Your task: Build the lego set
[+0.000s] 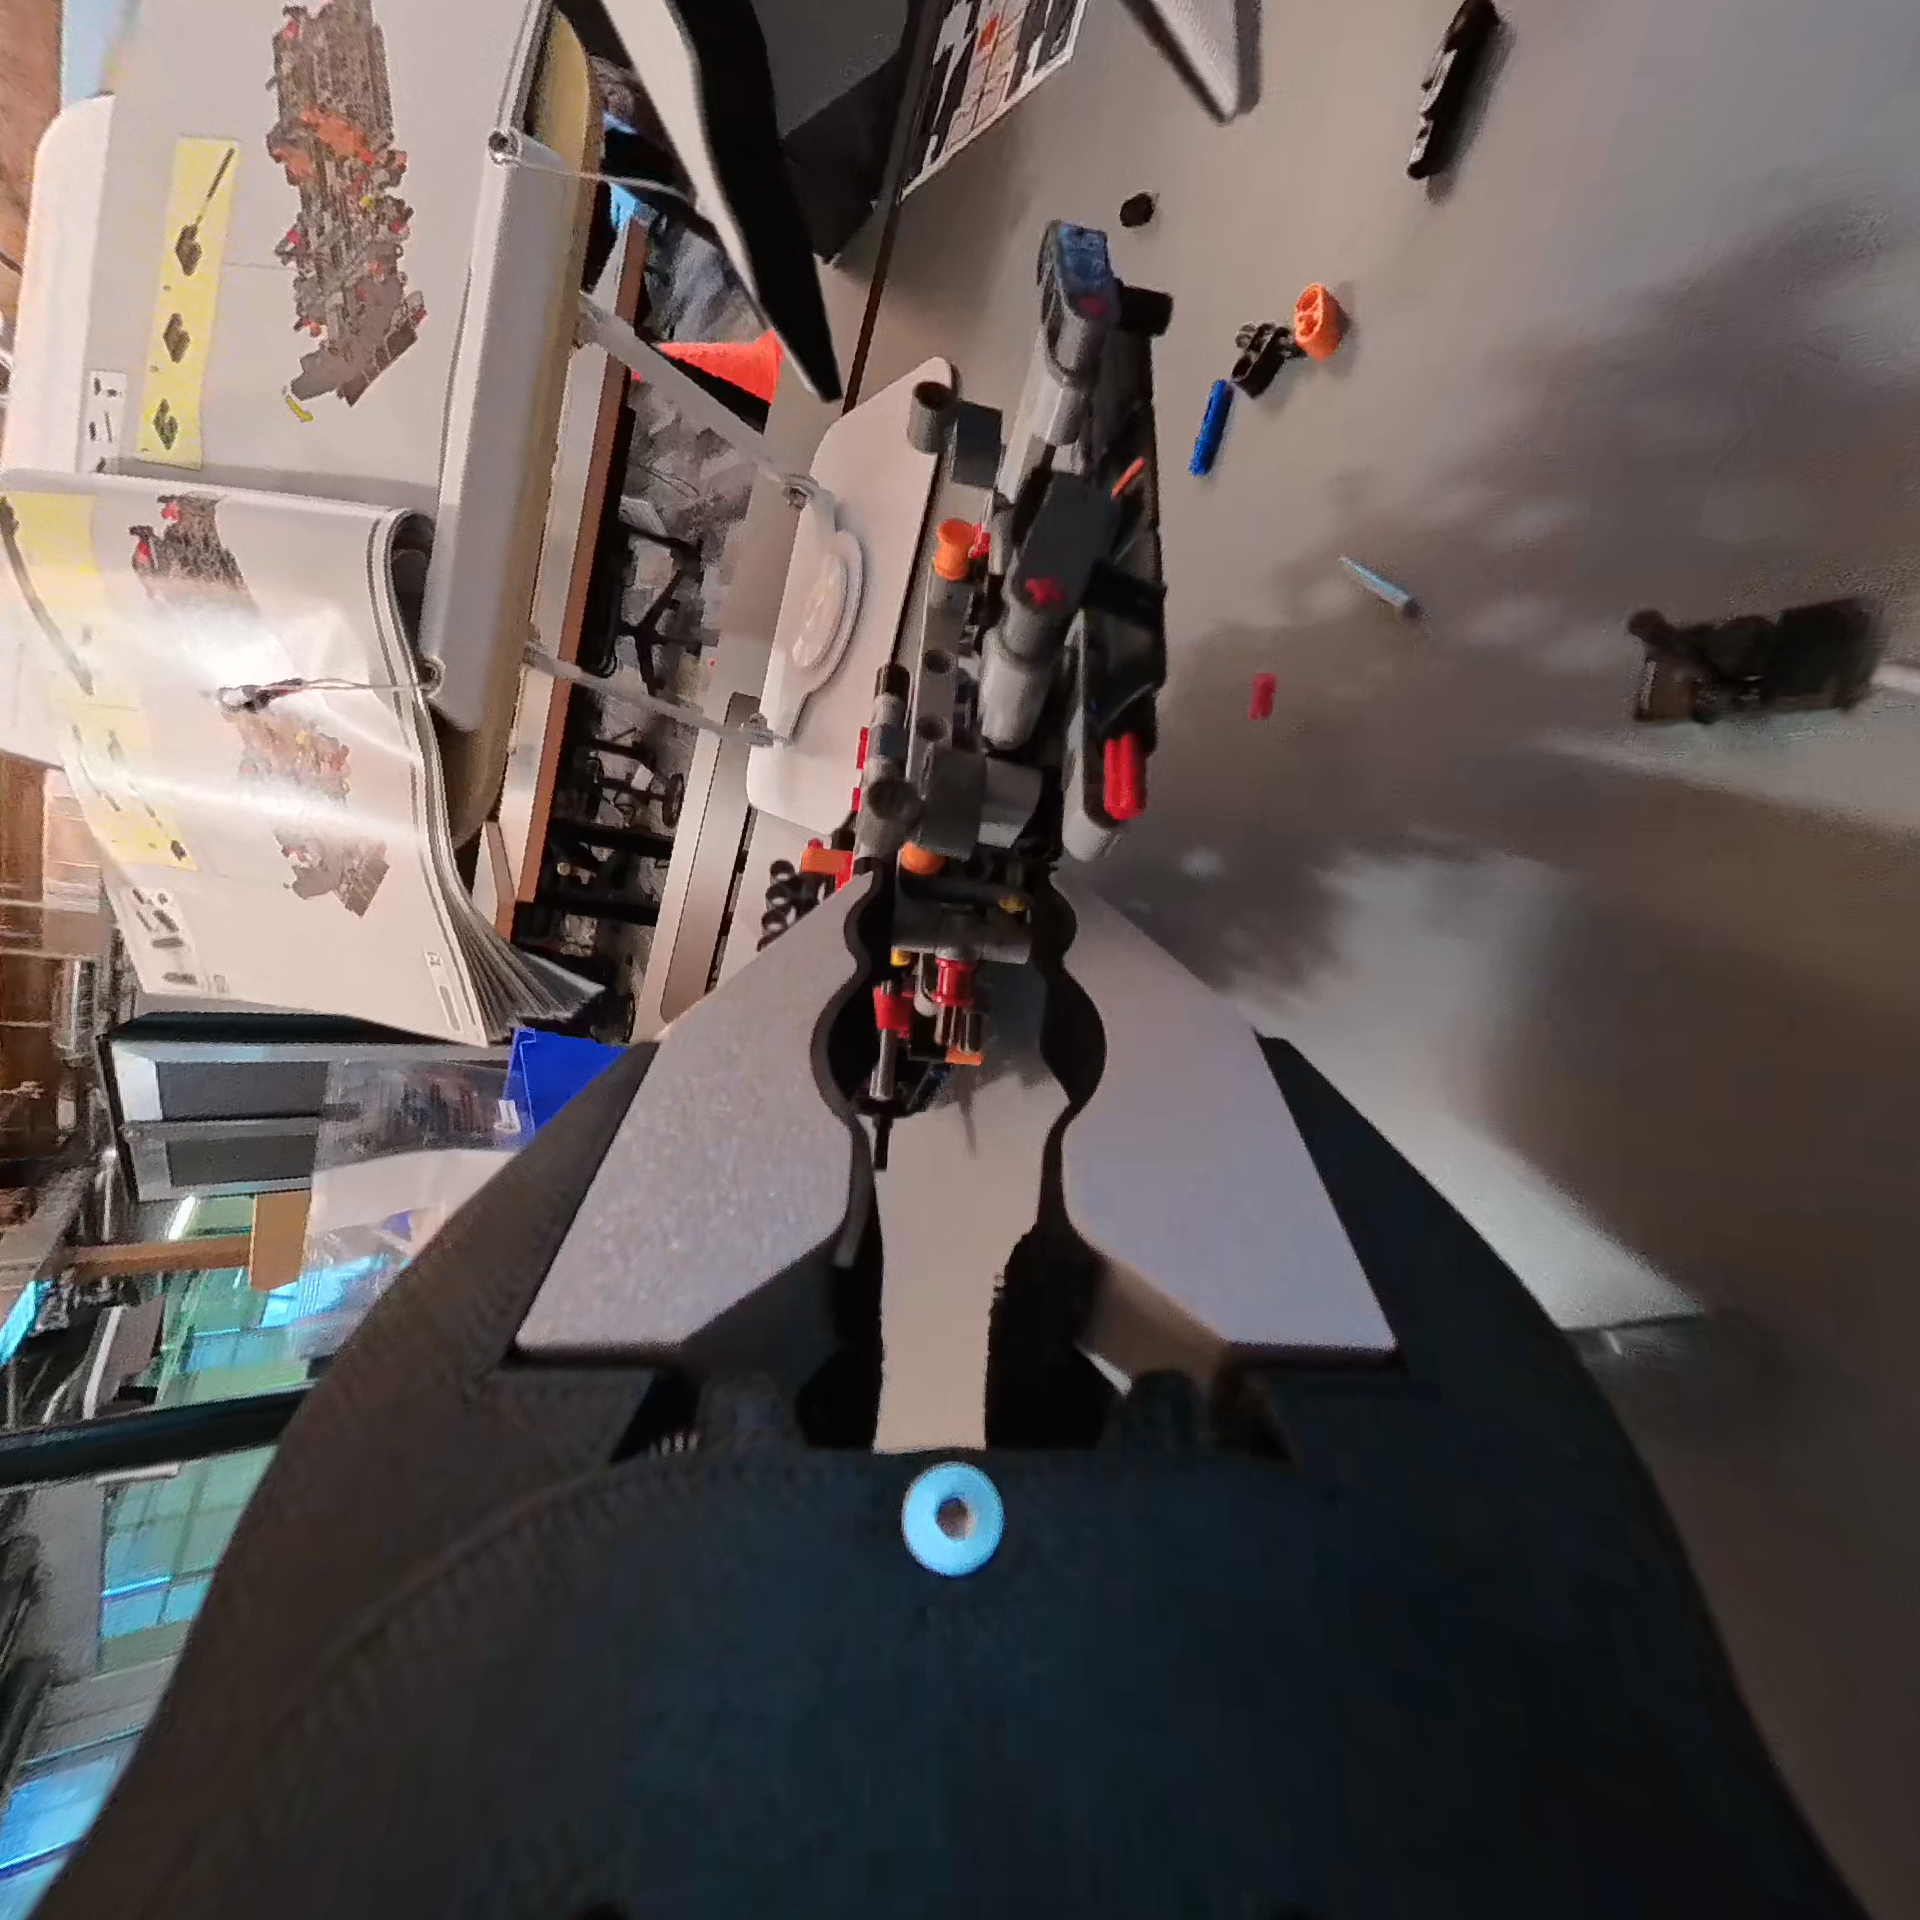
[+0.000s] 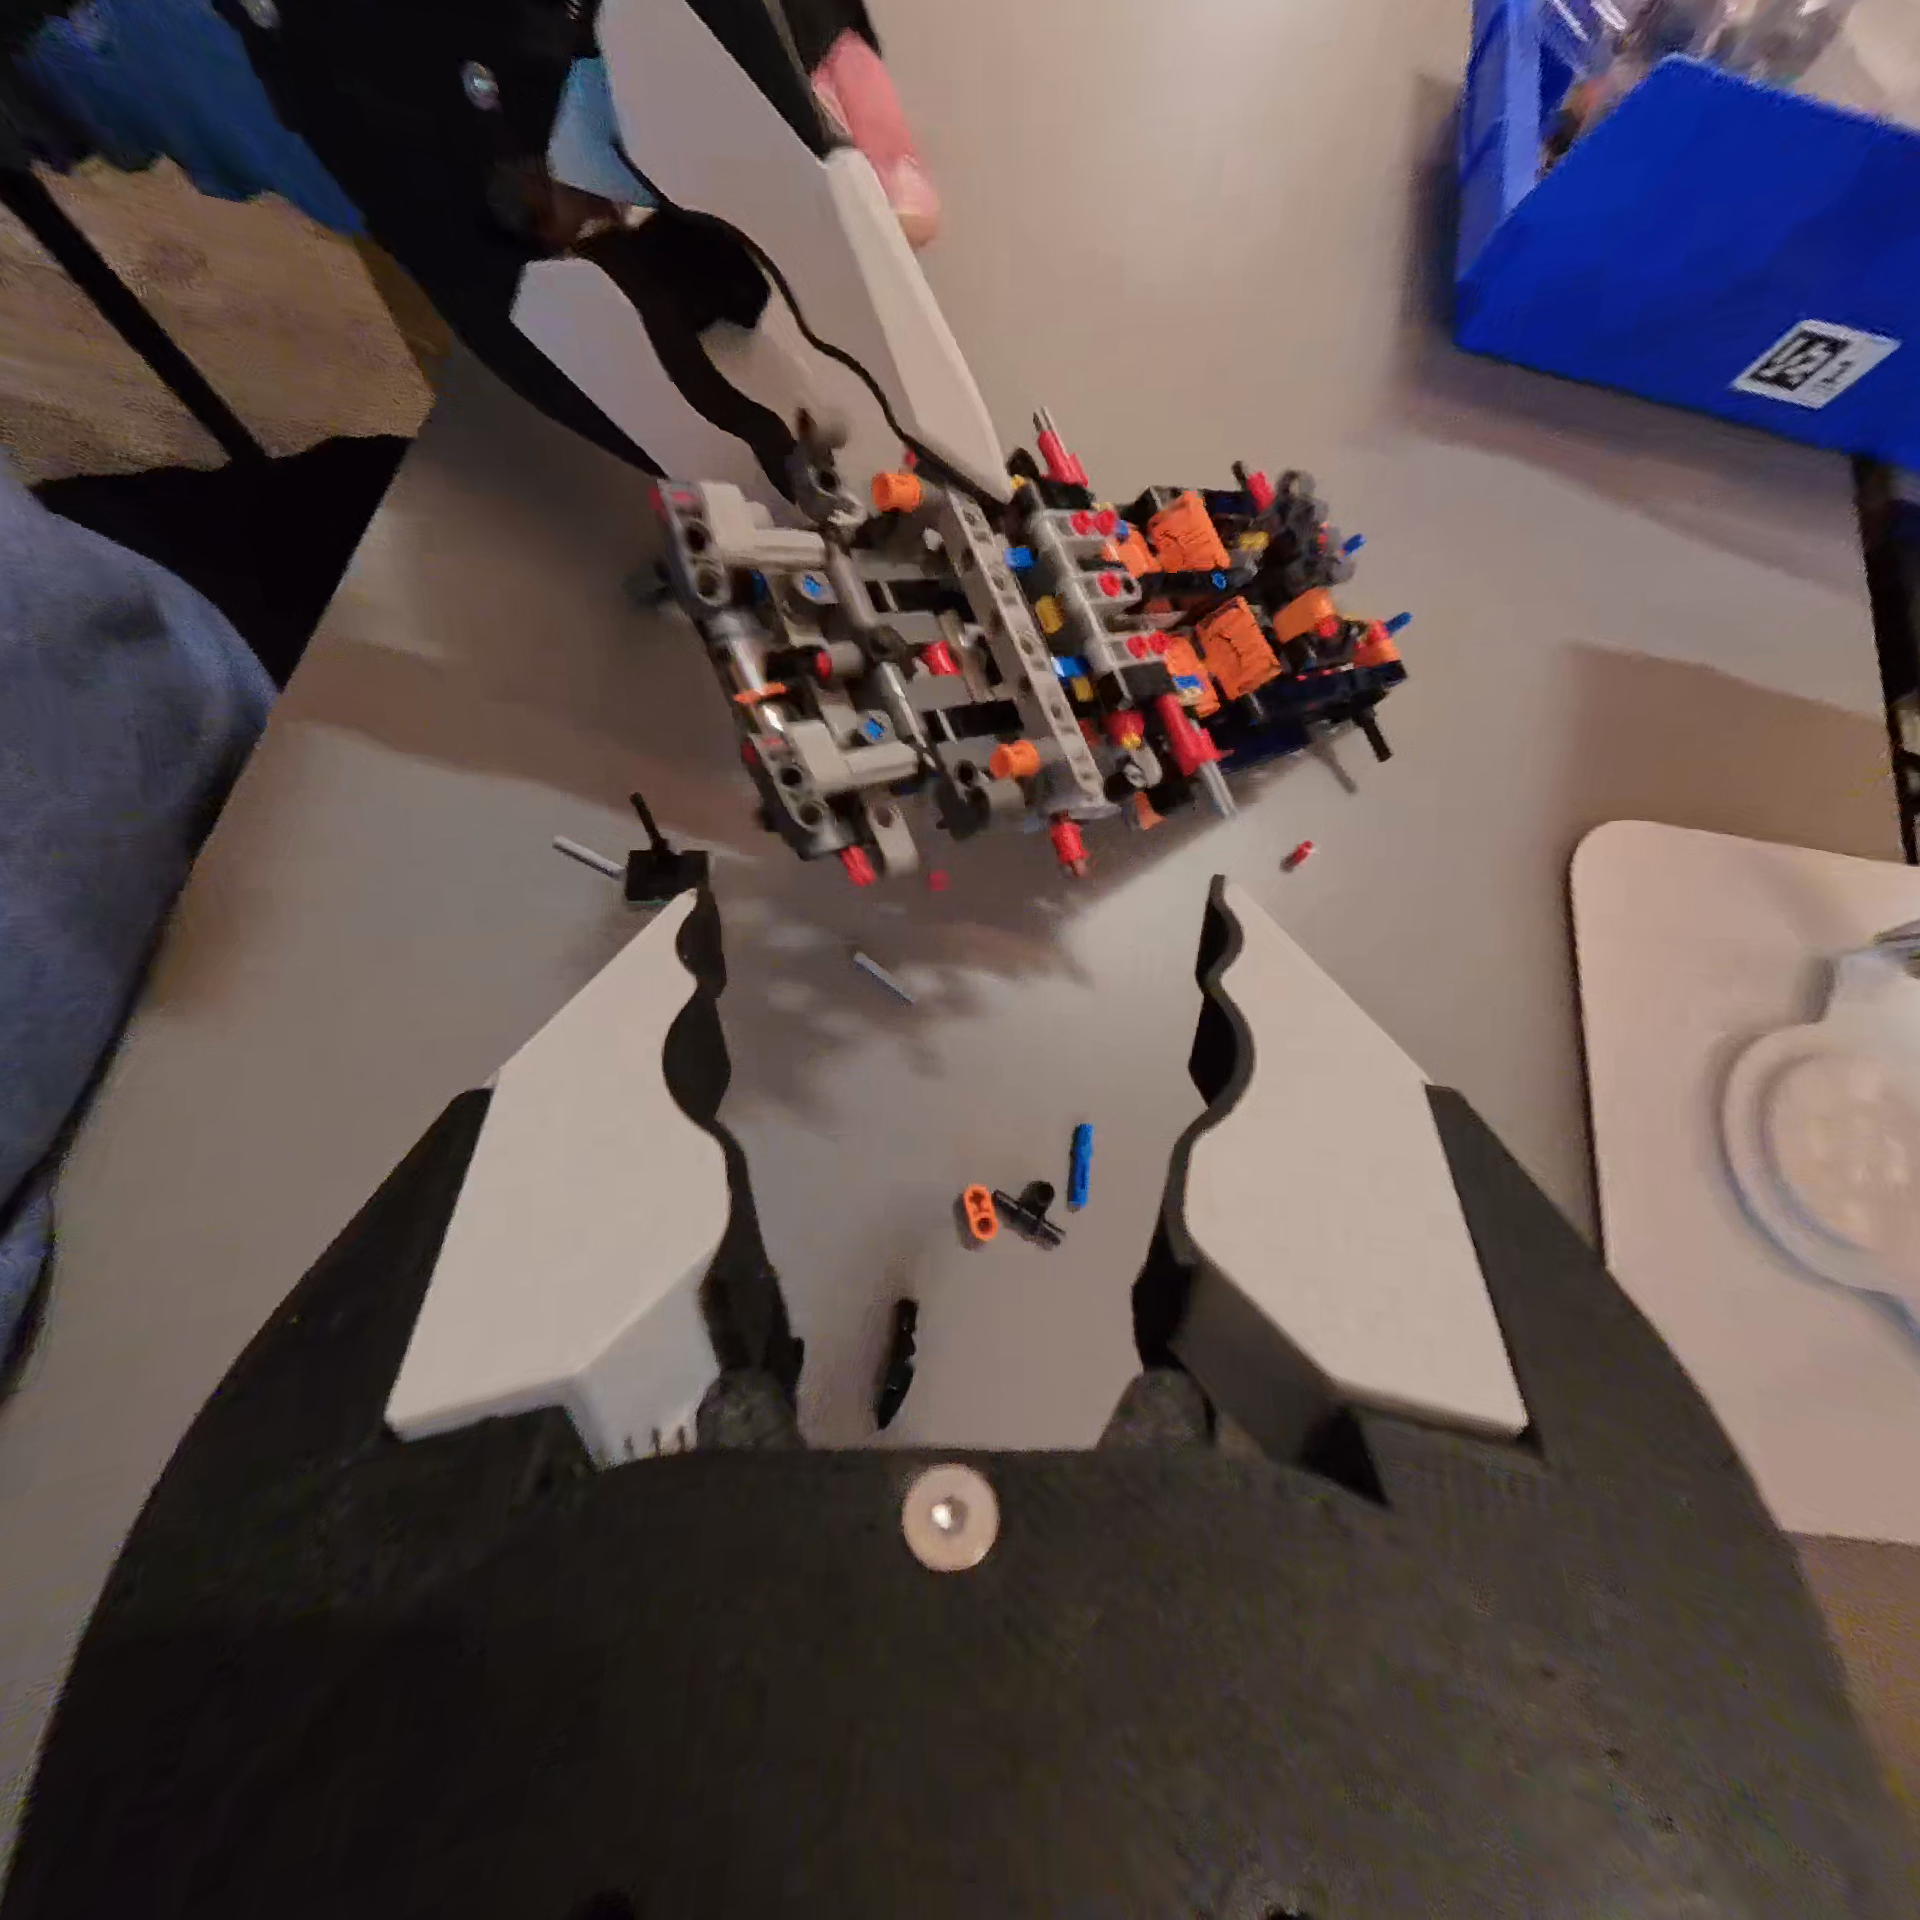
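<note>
The partly built Lego model [image 2: 997, 644], grey beams with orange, red and black parts, hangs tilted above the table [image 2: 1195, 260]. My left gripper [image 1: 956, 914] is shut on the model's near end [image 1: 1023, 623]; it also shows in the right wrist view [image 2: 894, 468], gripping the model's far edge. My right gripper [image 2: 956, 888] is open and empty, just short of the model. Between its fingers on the table lie an orange connector [image 2: 978, 1212], a black pin piece [image 2: 1029, 1210], a blue pin [image 2: 1081, 1164] and a black pin [image 2: 896, 1361].
A blue bin [image 2: 1683, 260] stands at the far right, a white mat [image 2: 1714, 1039] at the right. A pale axle [image 2: 883, 979], a black piece [image 2: 660, 868] and a red pin [image 2: 1297, 854] lie under the model. An open instruction book [image 1: 260, 727] stands beyond the table. About 10 centimetres separates my left fingertips from my right.
</note>
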`<state>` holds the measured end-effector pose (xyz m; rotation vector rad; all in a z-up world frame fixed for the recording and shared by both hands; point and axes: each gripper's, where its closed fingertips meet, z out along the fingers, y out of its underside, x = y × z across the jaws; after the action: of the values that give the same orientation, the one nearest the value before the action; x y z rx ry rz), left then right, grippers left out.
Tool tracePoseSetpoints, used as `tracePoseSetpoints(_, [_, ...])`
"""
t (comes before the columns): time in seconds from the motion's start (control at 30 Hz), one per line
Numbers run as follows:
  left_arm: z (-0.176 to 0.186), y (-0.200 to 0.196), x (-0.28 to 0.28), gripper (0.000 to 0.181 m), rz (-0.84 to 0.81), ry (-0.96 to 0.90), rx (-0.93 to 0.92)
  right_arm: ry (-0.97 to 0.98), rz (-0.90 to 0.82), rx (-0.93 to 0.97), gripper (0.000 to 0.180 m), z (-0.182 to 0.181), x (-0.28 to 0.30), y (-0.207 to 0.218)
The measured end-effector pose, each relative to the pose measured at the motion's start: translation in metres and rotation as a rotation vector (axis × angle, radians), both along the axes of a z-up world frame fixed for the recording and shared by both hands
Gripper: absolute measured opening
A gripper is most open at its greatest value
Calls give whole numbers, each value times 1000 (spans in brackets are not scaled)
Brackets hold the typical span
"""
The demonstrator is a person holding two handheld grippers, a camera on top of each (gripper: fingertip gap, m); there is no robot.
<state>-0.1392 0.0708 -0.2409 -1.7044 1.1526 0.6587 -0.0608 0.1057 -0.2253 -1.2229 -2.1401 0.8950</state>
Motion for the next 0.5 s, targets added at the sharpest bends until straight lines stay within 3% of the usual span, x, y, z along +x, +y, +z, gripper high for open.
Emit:
tracePoseSetpoints(0.1, [3, -8, -6, 24, 7, -50, 0, -1, -26, 6, 89, -6, -2, 10])
tracePoseSetpoints(0.27, [-1, -23, -27, 24, 38, -56, -16, -44, -95, -107, 57, -12, -15, 35])
tracePoseSetpoints(0.3, [-2, -26, -32, 24, 52, -57, -17, -72, -93, -137, 58, -17, -18, 36])
tracePoseSetpoints(0.5, [-12, -35, -58, 24, 96, -16, -33, -156, -154, -50, 41, -54, -37, 55])
